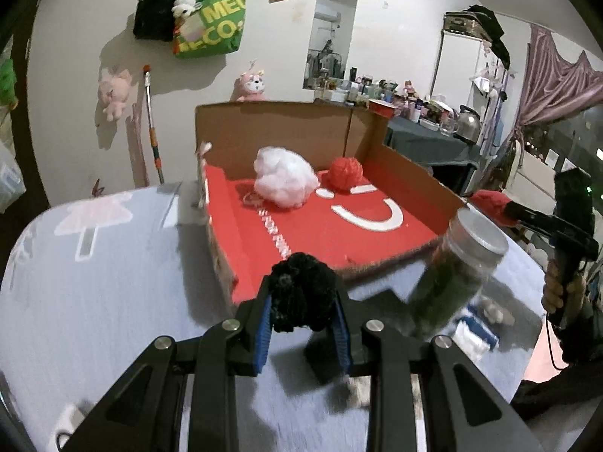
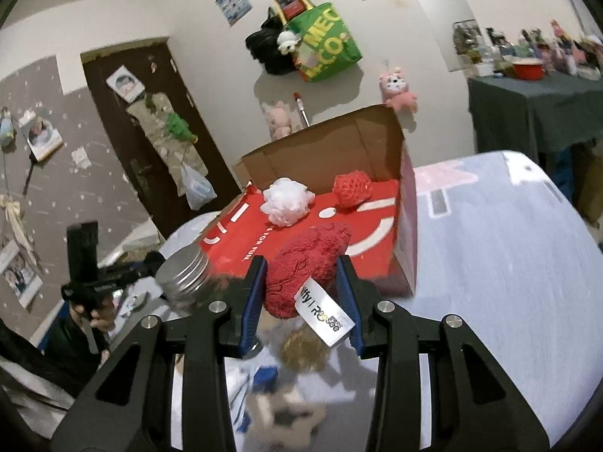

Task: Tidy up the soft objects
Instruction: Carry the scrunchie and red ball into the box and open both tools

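My left gripper [image 1: 303, 307] is shut on a black fluffy pom-pom [image 1: 301, 292], held above the table just in front of the open cardboard box [image 1: 271, 128] with a red floor. My right gripper [image 2: 303, 293] is shut on a red fuzzy cloth [image 2: 307, 267] with a white label, held near the box's front edge; it also shows at the right of the left wrist view [image 1: 490, 203]. Inside the box lie a white fluffy ball [image 1: 282, 182] [image 2: 286, 201] and a red knitted ball [image 1: 345, 173] [image 2: 352, 190].
A clear jar [image 1: 456, 275] [image 2: 184, 277] with a metal lid stands on the table beside the box. A brownish ball [image 2: 303, 350] and blurred small items [image 2: 279, 410] lie below the right gripper. The table has a pale patterned cloth [image 1: 94, 301]. A cluttered side table [image 1: 426, 139] stands behind.
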### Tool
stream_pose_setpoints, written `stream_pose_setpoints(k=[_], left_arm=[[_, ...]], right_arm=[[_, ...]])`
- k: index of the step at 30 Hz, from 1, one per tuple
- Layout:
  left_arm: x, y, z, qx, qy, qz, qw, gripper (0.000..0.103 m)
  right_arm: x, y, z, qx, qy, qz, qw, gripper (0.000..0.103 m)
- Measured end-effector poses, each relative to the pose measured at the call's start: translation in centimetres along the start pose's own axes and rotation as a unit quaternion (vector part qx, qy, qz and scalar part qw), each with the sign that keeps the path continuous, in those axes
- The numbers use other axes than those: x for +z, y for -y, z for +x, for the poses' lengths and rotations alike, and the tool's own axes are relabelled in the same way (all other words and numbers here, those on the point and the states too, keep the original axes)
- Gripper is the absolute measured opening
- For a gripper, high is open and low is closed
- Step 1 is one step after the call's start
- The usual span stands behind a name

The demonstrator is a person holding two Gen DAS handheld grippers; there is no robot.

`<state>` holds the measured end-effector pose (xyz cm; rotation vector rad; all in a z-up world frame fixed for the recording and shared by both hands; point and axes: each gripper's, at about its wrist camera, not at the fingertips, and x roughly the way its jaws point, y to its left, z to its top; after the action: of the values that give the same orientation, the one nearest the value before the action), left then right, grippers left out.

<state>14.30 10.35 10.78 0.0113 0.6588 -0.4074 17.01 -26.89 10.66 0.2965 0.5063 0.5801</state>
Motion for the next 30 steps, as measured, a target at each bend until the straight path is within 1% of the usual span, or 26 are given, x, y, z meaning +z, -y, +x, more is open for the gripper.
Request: stream_pose_setpoints(k=[7, 11, 12, 15, 16, 18, 22, 25, 27, 30], left_arm=[[3.5, 0.0, 3.1, -0.004, -0.023, 0.003, 0.9997, 0.03], [5.3, 0.3, 5.2, 0.005, -0.04, 0.009, 0.9991, 0.03], [5.6, 0.3, 5.6, 0.005, -0.044, 0.009, 0.999, 0.03], [6.6, 0.3, 7.6, 0.012, -0.07, 0.003, 0.9975, 0.03], [6.7, 0.3, 8.1, 0.016, -0.079, 0.004, 0.9968, 0.03], [7.2, 0.5, 9.6, 0.029, -0.097, 0.009, 0.9948, 0.03], [7.7, 0.7, 11.8, 0.044, -0.128, 0.014, 0.9907, 0.03], [7.6, 0.7, 13.4, 0.065, -0.149, 0.014, 0.9866, 0.03], [7.4, 0.7, 14.2, 0.068, -0.162, 0.015, 0.9843, 0.03], [7.4, 0.3, 15.9, 0.083, -0.181, 0.013, 0.9799, 0.03]], right_arm=[[3.9, -1.3, 4.7, -0.013, -0.033, -0.058, 0.998, 0.036], [5.8, -2.4, 7.5, -0.028, -0.049, -0.092, 0.994, 0.036], [6.3, -2.7, 8.5, -0.028, -0.06, -0.1, 0.993, 0.036], [6.9, -3.0, 11.0, -0.056, -0.088, -0.118, 0.988, 0.036], [7.0, -3.1, 12.0, -0.068, -0.101, -0.125, 0.985, 0.036], [7.0, -3.2, 13.7, -0.109, -0.122, -0.14, 0.977, 0.036], [6.8, -3.0, 17.5, -0.156, -0.184, -0.156, 0.958, 0.036], [6.3, -2.3, 19.5, -0.179, -0.219, -0.161, 0.945, 0.036], [6.1, -1.7, 20.9, -0.192, -0.243, -0.161, 0.937, 0.036], [5.9, -0.9, 22.1, -0.206, -0.267, -0.156, 0.928, 0.036]])
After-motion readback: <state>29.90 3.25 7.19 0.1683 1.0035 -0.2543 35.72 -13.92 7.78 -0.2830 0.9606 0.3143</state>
